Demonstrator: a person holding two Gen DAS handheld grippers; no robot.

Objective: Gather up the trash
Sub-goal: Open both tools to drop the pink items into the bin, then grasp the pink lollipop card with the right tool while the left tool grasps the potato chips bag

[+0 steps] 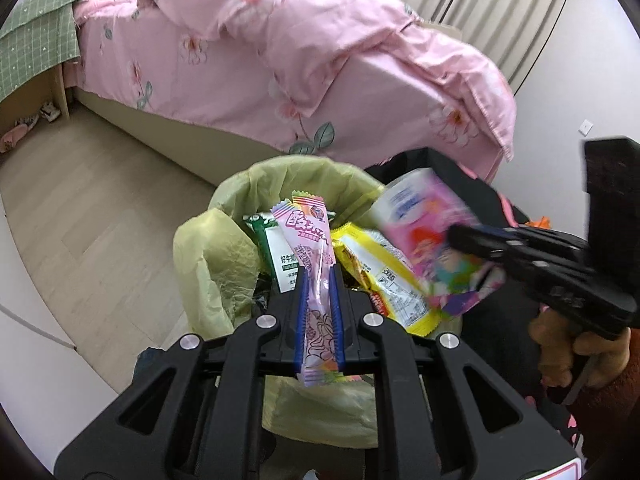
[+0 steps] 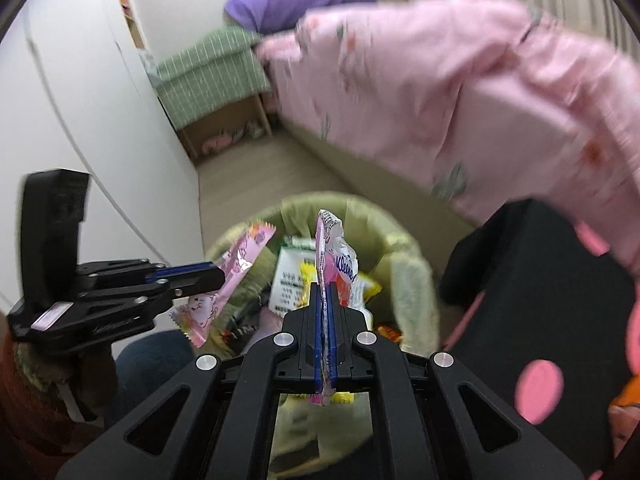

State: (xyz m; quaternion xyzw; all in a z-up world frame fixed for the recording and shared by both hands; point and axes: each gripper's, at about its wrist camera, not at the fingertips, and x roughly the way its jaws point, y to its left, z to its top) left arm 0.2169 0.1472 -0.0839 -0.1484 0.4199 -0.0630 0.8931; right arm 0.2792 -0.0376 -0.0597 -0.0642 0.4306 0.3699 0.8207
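My left gripper [image 1: 319, 276] is shut on a long pink snack wrapper [image 1: 310, 240] and holds it over the trash bin [image 1: 216, 248], which has a yellow-green liner. The bin holds a green-and-white wrapper [image 1: 280, 256] and a yellow wrapper [image 1: 376, 268]. My right gripper [image 2: 326, 286] is shut on a pink tissue pack [image 2: 336, 256], also above the bin [image 2: 412, 276]. In the left wrist view the right gripper [image 1: 460, 236] comes in from the right with the tissue pack [image 1: 432, 236]. In the right wrist view the left gripper [image 2: 218, 276] holds the pink wrapper [image 2: 224, 284] at the left.
A bed with a pink floral quilt [image 1: 320, 60] stands behind the bin. A black bag with pink dots [image 2: 540, 320] sits right of the bin. A bedside stand under a green checked cloth [image 1: 36, 44] is at the far left. A white wardrobe [image 2: 80, 120] lines the left.
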